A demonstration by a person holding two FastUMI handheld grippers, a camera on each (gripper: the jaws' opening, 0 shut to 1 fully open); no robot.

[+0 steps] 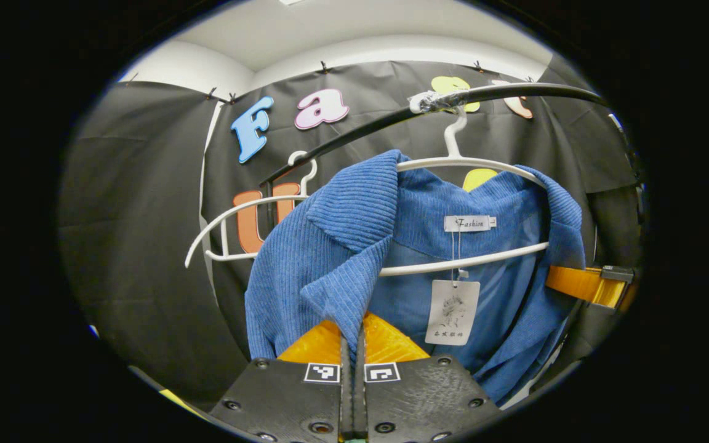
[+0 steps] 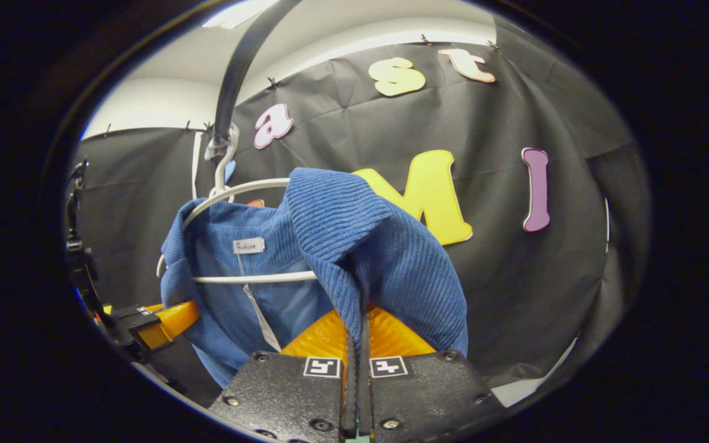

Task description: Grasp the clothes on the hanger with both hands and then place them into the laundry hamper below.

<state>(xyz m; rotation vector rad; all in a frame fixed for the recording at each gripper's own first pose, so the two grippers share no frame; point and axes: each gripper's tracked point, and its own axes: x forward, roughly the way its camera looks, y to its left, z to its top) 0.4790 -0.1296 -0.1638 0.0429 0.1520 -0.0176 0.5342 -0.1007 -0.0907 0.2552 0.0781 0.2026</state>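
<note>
Left gripper view: jaws pinching blue jacket [image 1: 336, 246].

Hang tag [image 1: 452, 311] print too small

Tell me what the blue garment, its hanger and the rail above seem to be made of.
Blue garment: ribbed, corduroy-like cloth, matte, with fine parallel ridges.
Hanger: looks like smooth white plastic, or possibly coated wire, going by its thin, even, slightly glossy bars.
Rail: dark tube with a sheen, probably metal or plastic.
</note>
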